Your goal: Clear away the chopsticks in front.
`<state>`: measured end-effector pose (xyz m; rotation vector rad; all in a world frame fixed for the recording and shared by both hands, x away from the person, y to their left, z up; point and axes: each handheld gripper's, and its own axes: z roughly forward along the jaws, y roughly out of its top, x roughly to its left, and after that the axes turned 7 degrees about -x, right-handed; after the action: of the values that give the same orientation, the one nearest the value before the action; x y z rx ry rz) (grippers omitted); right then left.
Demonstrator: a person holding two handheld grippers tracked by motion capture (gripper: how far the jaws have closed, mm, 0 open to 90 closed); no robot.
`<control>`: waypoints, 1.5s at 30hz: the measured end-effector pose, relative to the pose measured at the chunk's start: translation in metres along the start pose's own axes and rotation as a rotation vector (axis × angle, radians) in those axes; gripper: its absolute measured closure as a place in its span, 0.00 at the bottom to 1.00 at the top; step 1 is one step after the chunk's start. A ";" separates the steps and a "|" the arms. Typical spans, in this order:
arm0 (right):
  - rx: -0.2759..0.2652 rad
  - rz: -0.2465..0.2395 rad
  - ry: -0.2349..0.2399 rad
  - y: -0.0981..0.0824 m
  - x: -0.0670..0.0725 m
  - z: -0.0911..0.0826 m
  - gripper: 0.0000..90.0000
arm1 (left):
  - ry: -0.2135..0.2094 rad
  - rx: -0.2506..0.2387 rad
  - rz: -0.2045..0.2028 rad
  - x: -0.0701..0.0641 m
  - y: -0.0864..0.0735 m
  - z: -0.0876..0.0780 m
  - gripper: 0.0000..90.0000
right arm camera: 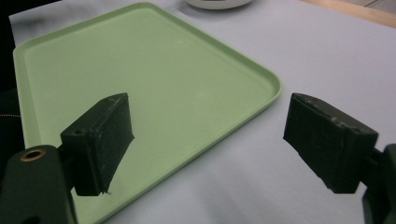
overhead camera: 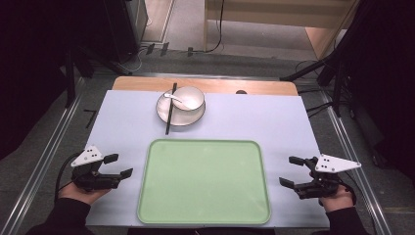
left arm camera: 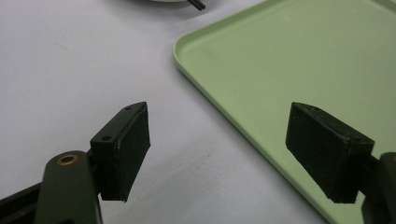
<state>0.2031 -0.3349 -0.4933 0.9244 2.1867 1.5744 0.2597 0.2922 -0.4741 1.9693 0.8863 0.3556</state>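
Two hand-held grippers in play, both with jaws apart and nothing between them. Left hand-held gripper (overhead camera: 121, 165) sits on the bench (overhead camera: 293, 122) just left of the tray (overhead camera: 203, 182), held by the left hand (overhead camera: 83, 192); in the left gripper view (left arm camera: 219, 154) its jaws straddle the tray's left rim (left arm camera: 219, 107), one jaw over bare bench, the other over the tray. Right hand-held gripper (overhead camera: 291, 171) mirrors it just right of the tray, in the right hand (overhead camera: 337, 198); the right gripper view (right arm camera: 205, 144) shows the tray's rounded corner (right arm camera: 273, 88) between its jaws.

Tray is pale green, rectangular, bare, at the near middle of the bench. Beyond it, near the far edge, a plate (overhead camera: 171, 115) carries a white bowl (overhead camera: 192, 100) with a spoon (overhead camera: 174, 98) resting in it. Black chopsticks (overhead camera: 170, 110) lie across the plate's left side, touching it, tips pointing toward the tray. Plate and tray are apart. Bench top is white sheet over wood; wood strip (overhead camera: 147, 83) shows along the far edge.
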 end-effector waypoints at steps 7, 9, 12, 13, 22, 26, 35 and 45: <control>0.000 0.004 0.000 0.000 -0.001 0.001 0.18 | -0.012 -0.005 -0.001 0.002 -0.001 0.000 0.25; -0.003 0.010 -0.001 -0.001 -0.001 0.000 0.18 | -0.020 -0.006 -0.004 0.003 -0.002 0.001 0.24; -0.004 0.010 -0.001 -0.001 -0.002 0.000 0.18 | -0.030 -0.004 -0.006 0.003 -0.002 0.002 0.24; -0.004 0.011 0.001 0.000 -0.001 0.001 0.18 | -0.030 -0.003 -0.008 0.004 -0.002 0.002 0.24; -0.006 0.020 -0.004 -0.002 -0.003 0.000 0.18 | -0.039 -0.007 -0.012 0.006 -0.001 0.005 0.24; -0.016 0.025 0.001 -0.003 -0.004 -0.001 0.18 | -0.046 -0.009 -0.010 0.006 -0.001 0.005 0.24; -0.009 0.019 0.009 -0.003 -0.002 -0.001 0.18 | -0.053 -0.021 -0.021 0.008 -0.001 0.004 0.26; -0.009 0.015 0.016 -0.002 -0.001 0.000 0.18 | -0.052 -0.026 -0.063 0.009 0.010 0.004 0.29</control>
<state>0.2029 -0.3364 -0.4952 0.9300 2.1864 1.6030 0.2729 0.2924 -0.4689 1.9139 0.9035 0.2772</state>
